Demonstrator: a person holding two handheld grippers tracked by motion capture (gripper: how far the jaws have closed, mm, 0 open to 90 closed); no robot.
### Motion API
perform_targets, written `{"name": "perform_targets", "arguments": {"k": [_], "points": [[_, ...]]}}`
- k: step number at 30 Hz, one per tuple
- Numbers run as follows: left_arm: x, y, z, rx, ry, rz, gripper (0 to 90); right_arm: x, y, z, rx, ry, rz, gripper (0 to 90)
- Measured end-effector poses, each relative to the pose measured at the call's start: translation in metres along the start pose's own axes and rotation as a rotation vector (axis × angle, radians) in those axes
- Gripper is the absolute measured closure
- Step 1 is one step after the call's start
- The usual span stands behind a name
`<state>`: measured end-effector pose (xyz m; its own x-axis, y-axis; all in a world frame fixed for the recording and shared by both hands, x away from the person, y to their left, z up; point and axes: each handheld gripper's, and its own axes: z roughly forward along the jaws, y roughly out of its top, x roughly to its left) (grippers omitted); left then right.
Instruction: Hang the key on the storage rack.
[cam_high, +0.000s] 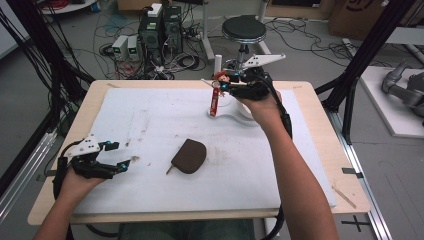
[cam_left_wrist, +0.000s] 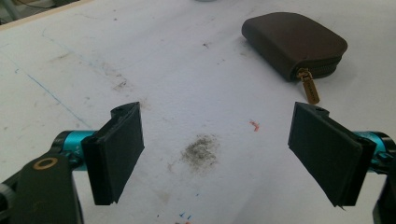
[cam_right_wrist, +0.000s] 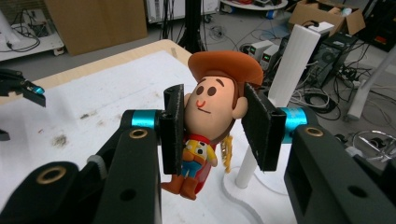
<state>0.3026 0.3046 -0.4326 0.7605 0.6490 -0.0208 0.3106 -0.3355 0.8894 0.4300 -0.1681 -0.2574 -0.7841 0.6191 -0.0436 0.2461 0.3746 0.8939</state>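
A small cowboy figure (cam_right_wrist: 212, 109) with a brown hat is pinched by its head between the jaws of my right gripper (cam_right_wrist: 214, 123). In the high view that gripper (cam_high: 223, 83) hangs over the table's far middle, and a red strap (cam_high: 215, 102) dangles from the figure (cam_high: 219, 76) down to the white stand's base (cam_high: 239, 114). The stand's white post (cam_right_wrist: 292, 60) rises just behind the figure. A brown zip pouch (cam_high: 189, 156) lies flat mid-table. My left gripper (cam_high: 122, 155) rests open at the near left, with the pouch (cam_left_wrist: 294, 42) ahead to the right of its jaws (cam_left_wrist: 217, 154).
A white mat (cam_high: 150, 115) with dark smudges (cam_left_wrist: 201, 151) covers the wooden table (cam_high: 320, 125). Beyond the far edge are a black stool (cam_high: 244, 29), computers and cables (cam_high: 160, 35) on the floor. Black frame posts (cam_high: 367, 50) stand at both sides.
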Motion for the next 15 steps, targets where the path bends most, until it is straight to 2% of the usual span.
{"name": "perform_targets", "arguments": {"k": [15], "points": [[0.001, -0.002, 0.001, 0.007, 0.004, -0.010, 18.1, -0.024, 0.009, 0.015, 0.009, -0.051, 0.028, 61.6]]}}
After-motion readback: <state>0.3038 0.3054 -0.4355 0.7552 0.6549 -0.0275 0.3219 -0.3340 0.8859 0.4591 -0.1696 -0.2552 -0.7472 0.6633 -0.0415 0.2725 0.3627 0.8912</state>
